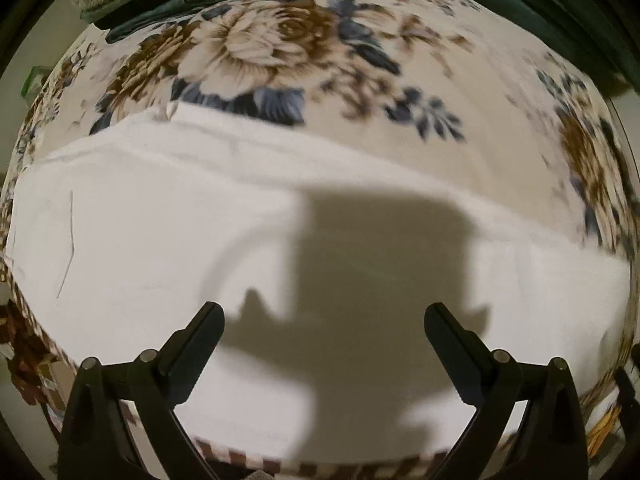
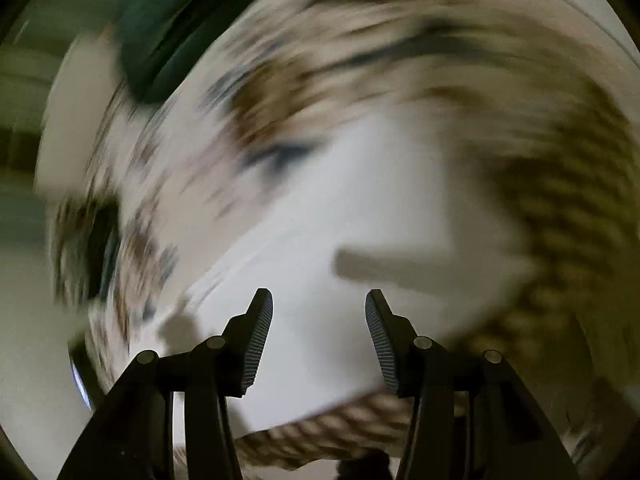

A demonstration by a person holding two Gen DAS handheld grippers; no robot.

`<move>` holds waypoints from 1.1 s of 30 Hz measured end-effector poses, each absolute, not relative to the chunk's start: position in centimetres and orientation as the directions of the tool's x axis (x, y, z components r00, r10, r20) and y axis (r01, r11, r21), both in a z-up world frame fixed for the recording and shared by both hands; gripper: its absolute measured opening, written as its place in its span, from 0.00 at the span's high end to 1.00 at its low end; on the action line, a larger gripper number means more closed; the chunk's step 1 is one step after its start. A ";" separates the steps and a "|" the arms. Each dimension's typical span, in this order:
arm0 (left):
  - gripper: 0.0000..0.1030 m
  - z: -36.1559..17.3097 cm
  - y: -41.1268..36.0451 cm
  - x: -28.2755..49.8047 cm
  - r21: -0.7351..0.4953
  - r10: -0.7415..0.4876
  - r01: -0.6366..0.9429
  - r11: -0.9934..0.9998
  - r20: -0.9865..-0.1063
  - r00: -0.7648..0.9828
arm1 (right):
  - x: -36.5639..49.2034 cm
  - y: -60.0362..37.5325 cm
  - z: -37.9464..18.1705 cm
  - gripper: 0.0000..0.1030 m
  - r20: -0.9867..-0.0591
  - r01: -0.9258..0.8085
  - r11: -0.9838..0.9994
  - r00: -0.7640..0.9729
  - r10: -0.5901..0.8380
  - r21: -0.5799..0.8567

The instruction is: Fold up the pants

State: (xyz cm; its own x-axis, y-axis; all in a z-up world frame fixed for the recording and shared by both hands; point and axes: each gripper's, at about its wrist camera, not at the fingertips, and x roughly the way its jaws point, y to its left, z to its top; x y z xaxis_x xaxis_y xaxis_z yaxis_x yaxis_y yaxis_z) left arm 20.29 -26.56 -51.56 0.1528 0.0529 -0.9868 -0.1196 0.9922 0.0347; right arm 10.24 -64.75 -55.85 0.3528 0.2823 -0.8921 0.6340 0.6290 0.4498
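Directly beneath my left claw (image 1: 324, 316), whose jaws stand spread as wide as they go and hold nothing, the white cloth pants (image 1: 160, 232) lie flat on the cream bedspread printed with brown and blue flowers (image 1: 256, 44). My right claw (image 2: 319, 312) hangs half-open and empty over the same white cloth, its view badly smeared. I judge I'm between folds; next I need both claws down on an edge.
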 end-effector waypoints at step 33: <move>0.00 -57.4 -29.9 16.8 0.044 0.044 -0.009 0.999 -0.997 0.063 | 3.3 -70.6 -66.3 0.51 -0.637 0.633 0.196 0.603 0.481 0.748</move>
State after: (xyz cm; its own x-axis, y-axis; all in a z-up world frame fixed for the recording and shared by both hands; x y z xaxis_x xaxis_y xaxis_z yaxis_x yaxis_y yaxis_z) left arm 16.83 -29.89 -57.36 0.0630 0.0441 -0.9970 -0.0091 0.9990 0.0436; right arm 3.29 -70.56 -66.30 0.6032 0.4805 -0.6366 0.6334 0.1964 0.7485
